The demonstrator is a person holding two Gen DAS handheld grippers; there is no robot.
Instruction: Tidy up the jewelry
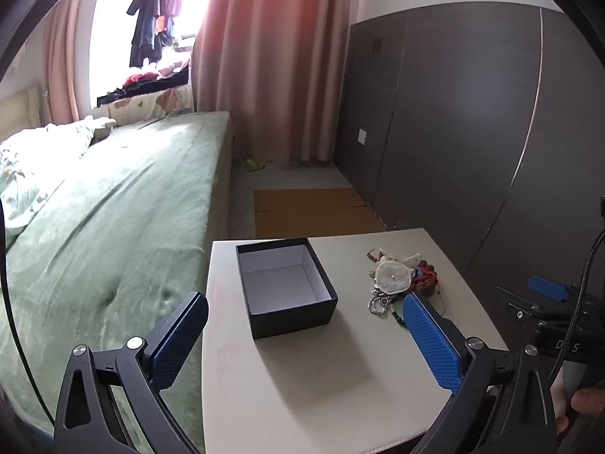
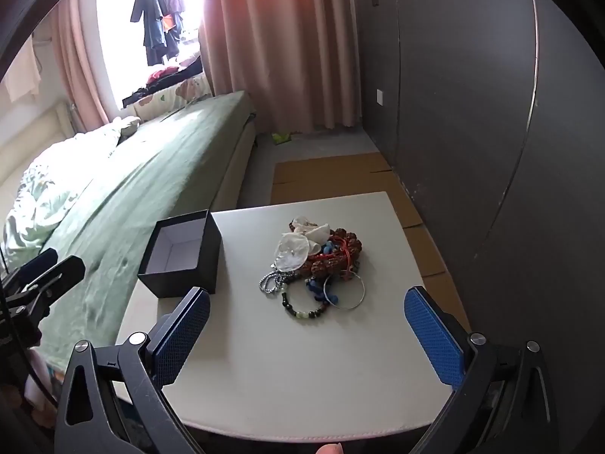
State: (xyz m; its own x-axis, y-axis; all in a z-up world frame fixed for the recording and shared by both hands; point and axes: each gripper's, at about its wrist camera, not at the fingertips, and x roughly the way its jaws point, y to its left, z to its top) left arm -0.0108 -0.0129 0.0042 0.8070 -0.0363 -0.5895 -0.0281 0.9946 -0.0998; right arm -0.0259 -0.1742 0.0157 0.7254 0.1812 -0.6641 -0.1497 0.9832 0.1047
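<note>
Jewelry [image 2: 315, 265] (heaped) — ahead of right hand-held gripper [image 2: 307, 335].

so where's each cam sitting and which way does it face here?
Left wrist: on the left gripper, low over the table's near edge, facing the open black box; own blue fingers show, right gripper at frame right.
Right wrist: on the right gripper, same edge, facing the jewelry pile; own fingers, a fingertip at bottom, left gripper at frame left.
Shared: box, pile, table, bed, curtain.
</note>
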